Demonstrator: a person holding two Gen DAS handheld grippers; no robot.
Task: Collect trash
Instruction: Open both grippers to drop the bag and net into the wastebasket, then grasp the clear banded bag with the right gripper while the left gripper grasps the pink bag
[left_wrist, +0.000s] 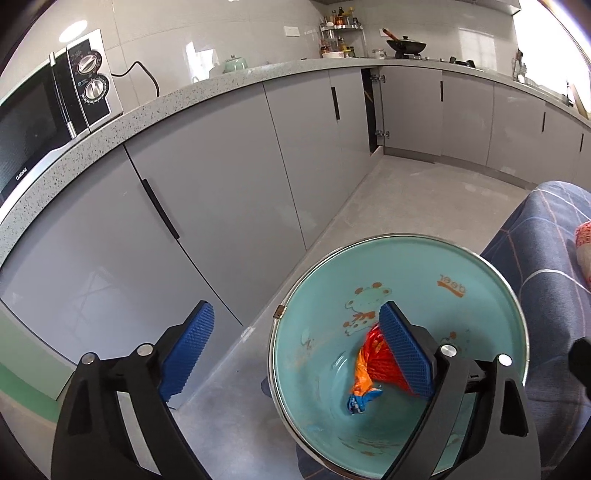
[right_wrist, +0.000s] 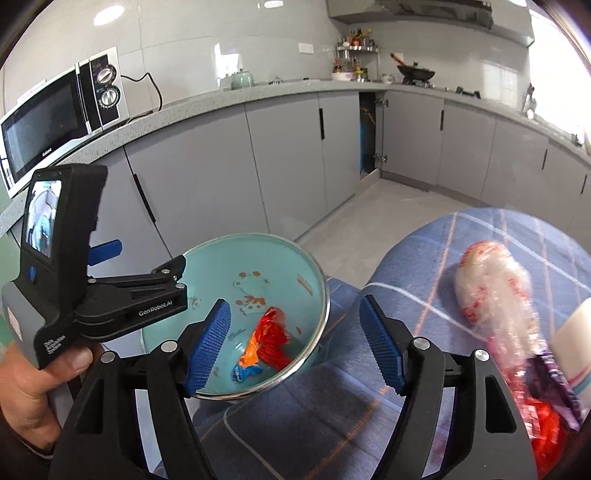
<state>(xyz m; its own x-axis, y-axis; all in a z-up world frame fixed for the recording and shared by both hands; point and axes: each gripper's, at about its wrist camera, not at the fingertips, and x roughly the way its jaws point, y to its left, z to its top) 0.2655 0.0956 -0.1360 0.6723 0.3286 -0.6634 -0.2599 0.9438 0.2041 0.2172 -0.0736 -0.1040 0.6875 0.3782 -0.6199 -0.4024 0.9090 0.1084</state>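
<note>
A teal bin (left_wrist: 443, 273) with cartoon prints stands on the floor beside a blue checked cloth surface (right_wrist: 332, 406); it also shows in the right wrist view (right_wrist: 207, 266). A crumpled red, orange and blue wrapper (left_wrist: 365, 373) lies inside it, also seen from the right (right_wrist: 266, 343). My left gripper (left_wrist: 295, 347) is open, its right finger over the bin's mouth. My right gripper (right_wrist: 295, 343) is open and empty over the bin's rim and the cloth. A white and red plastic wrapper (right_wrist: 495, 295) and red and purple wrappers (right_wrist: 543, 417) lie on the cloth at right.
Grey cabinets (left_wrist: 221, 177) under a speckled counter (left_wrist: 207, 88) run along the left and back. A microwave (left_wrist: 48, 99) stands on the counter. One cabinet door (left_wrist: 373, 107) at the corner stands ajar. A wok (left_wrist: 405, 46) sits on the far stove.
</note>
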